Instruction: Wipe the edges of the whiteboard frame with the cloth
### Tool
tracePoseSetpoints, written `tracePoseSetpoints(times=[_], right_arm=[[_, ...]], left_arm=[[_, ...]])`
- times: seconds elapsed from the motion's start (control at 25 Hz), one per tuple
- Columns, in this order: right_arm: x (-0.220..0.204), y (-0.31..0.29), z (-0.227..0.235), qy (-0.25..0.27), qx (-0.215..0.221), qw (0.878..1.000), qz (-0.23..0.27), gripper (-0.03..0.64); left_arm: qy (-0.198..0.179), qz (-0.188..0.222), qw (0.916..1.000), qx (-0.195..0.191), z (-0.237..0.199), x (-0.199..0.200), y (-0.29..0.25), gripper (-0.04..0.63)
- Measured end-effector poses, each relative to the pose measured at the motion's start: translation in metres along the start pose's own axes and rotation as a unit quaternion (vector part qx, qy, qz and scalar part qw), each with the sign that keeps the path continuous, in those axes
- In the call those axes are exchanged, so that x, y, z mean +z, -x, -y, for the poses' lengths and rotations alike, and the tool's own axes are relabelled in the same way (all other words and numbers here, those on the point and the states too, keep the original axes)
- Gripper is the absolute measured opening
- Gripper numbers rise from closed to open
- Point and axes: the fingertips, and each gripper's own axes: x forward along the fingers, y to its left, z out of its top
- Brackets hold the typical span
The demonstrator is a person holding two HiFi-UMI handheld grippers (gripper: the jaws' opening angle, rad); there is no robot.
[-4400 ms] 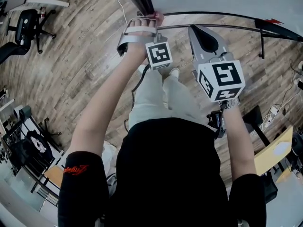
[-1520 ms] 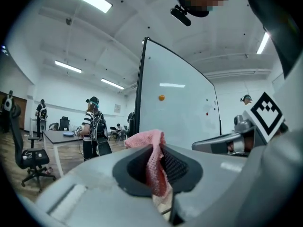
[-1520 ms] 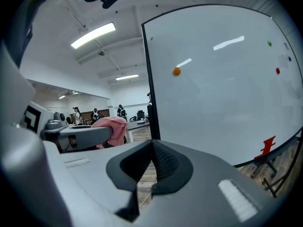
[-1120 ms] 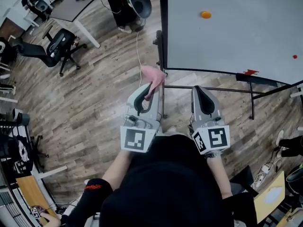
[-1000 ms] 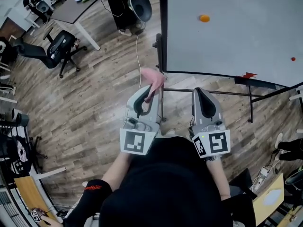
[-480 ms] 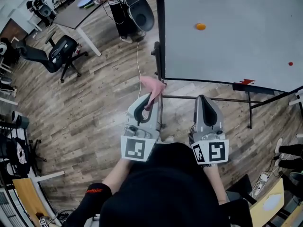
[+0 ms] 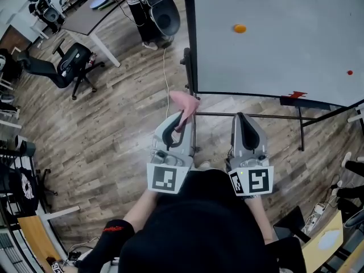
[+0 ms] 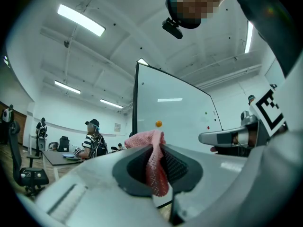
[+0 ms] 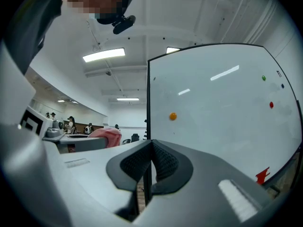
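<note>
Left hand-held gripper [image 7: 182, 116]: clamped on pink cloth [image 7: 185, 102], tuft protruding to reach whiteboard frame [image 7: 189, 38].
Right hand-held gripper [image 7: 243, 118]: closed, empty.

Your head camera looks steeply down from high up. It sees your left gripper [image 7: 183, 117] and right gripper [image 7: 242, 118] from above, close to your chest, with the whiteboard [image 7: 284, 50] farther out. Each gripper's camera sits low, right behind its own jaws, and looks along them and up at the board. All three views share the board's left edge, its orange dot [image 7: 239, 28] and the pink cloth [image 8: 154, 164].
</note>
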Motion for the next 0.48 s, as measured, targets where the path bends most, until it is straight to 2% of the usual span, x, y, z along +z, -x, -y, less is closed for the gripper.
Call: tracePoseSetpoints(times=[0.48], right_arm=[[-0.009, -0.008, -0.012, 0.0, 0.019, 1.0, -0.013, 0.0]], left_arm=[[0.007, -0.007, 0.9999, 0.006, -0.006, -0.009, 0.004, 0.028]])
